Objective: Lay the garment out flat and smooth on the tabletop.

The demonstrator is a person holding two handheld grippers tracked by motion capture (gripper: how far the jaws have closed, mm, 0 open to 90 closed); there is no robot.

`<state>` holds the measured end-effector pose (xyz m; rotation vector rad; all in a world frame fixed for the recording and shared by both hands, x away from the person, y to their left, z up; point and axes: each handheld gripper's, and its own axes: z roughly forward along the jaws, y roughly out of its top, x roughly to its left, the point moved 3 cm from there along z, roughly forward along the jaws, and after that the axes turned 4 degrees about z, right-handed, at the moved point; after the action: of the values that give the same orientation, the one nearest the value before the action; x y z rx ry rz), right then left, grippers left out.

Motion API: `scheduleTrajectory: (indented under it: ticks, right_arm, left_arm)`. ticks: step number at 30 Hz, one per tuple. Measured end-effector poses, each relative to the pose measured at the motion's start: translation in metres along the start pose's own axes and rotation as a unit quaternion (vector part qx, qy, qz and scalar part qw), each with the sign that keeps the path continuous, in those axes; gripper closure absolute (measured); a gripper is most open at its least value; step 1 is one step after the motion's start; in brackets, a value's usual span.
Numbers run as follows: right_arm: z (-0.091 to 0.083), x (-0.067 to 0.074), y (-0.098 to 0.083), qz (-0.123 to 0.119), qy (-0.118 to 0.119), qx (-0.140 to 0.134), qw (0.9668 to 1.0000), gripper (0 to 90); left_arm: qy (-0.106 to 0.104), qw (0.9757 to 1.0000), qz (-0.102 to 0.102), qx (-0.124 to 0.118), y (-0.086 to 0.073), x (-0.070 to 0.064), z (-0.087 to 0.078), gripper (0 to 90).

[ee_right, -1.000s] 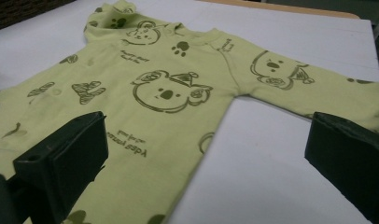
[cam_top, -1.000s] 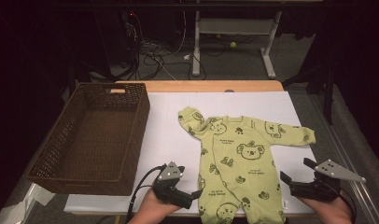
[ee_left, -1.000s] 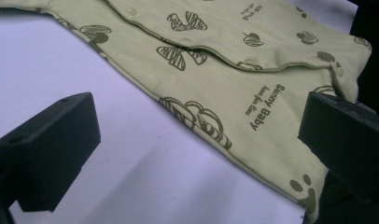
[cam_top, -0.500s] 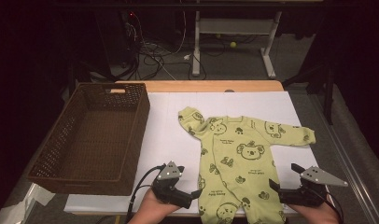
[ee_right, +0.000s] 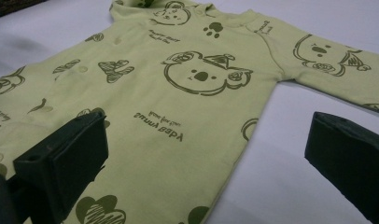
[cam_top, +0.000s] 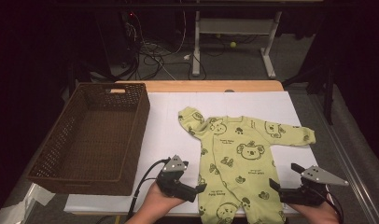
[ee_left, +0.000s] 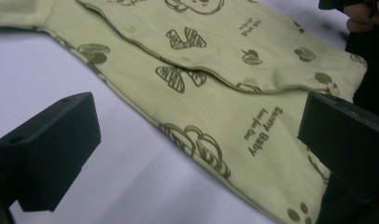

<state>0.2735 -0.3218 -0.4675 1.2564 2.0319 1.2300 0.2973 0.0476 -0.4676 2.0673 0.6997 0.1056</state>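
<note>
High view: green koala-print baby romper (cam_top: pixel 239 158) spread flat on the white table cover (cam_top: pixel 169 121), collar toward the far edge, legs toward the near edge, one sleeve stretched out to the right, the other folded in by the collar. Brown wicker basket (cam_top: pixel 92 135) on the left part of the table, well apart from the romper. Left gripper (cam_top: pixel 197 190) held in a hand at the near edge, just beside the romper's left leg, jaws pointed at the fabric. Right gripper (cam_top: pixel 276 185) held in the other hand at the near right, just beside the right leg, jaws pointed inward at the cloth.

Left gripper view: two black jaws spread wide, nothing between them but cloth and table cover below. Romper leg (ee_left: pixel 215 116) lying across the frame, snap placket running along it, "Sunny Baby" lettering near the right jaw. Part of the other hand at the top right corner.

Right gripper view: jaws likewise parted, released, gripping nothing. Romper body (ee_right: pixel 178 88) flat beneath, koala face in the middle, sleeve reaching away to the right, left jaw over the fabric, right jaw over bare white cover.
</note>
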Motion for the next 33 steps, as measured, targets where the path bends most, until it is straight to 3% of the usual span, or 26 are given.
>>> scheduleTrajectory:
  ticks: [5, 8, 12, 13, 16, 19, 21, 25, 31, 33]
  right_arm:
    - [-0.002, 0.000, 0.000, 0.001, 0.005, -0.004, 1.0000, 0.1]
    - [-0.002, -0.001, 0.001, 0.004, 0.007, -0.005, 1.0000, 0.1]
    - [0.000, -0.001, 0.001, 0.001, 0.009, -0.004, 1.0000, 0.1]
    - [0.000, -0.001, 0.001, 0.001, 0.010, -0.003, 0.9999, 0.1]
    - [0.000, -0.001, 0.001, -0.001, 0.014, -0.003, 0.9999, 0.1]
    - [0.000, -0.001, 0.001, -0.002, 0.016, -0.006, 0.9999, 0.1]
    - [0.000, -0.001, 0.001, -0.001, 0.017, -0.005, 0.9998, 0.1]
    - [0.000, 0.000, 0.001, -0.005, 0.018, -0.003, 0.9998, 0.1]
    - [0.003, 0.003, 0.001, -0.007, 0.029, -0.003, 0.9996, 0.1]
    - [0.002, 0.003, 0.000, -0.007, 0.028, -0.003, 0.9996, 0.1]
  left_arm:
    - [0.012, 0.9998, -0.010, -0.015, 0.020, 0.013, 0.007, 0.0]
    - [0.029, 0.9994, -0.001, -0.017, 0.036, 0.021, 0.015, 3.4]
    - [0.053, 0.9980, -0.007, -0.032, 0.052, 0.037, 0.020, 17.6]
    - [0.061, 0.9975, -0.008, -0.034, 0.055, 0.042, 0.021, 24.7]
    - [0.084, 0.9955, -0.024, -0.037, 0.065, 0.060, 0.028, 34.6]
    - [0.102, 0.9935, -0.041, -0.028, 0.070, 0.079, 0.036, 43.5]
    - [0.108, 0.9933, -0.039, -0.014, 0.073, 0.091, 0.044, 52.9]
    - [0.131, 0.9903, -0.047, -0.006, 0.075, 0.109, 0.055, 63.4]
    - [0.170, 0.9825, -0.073, 0.018, 0.073, 0.139, 0.070, 63.2]
    - [0.185, 0.9790, -0.081, 0.025, 0.071, 0.146, 0.073, 57.6]
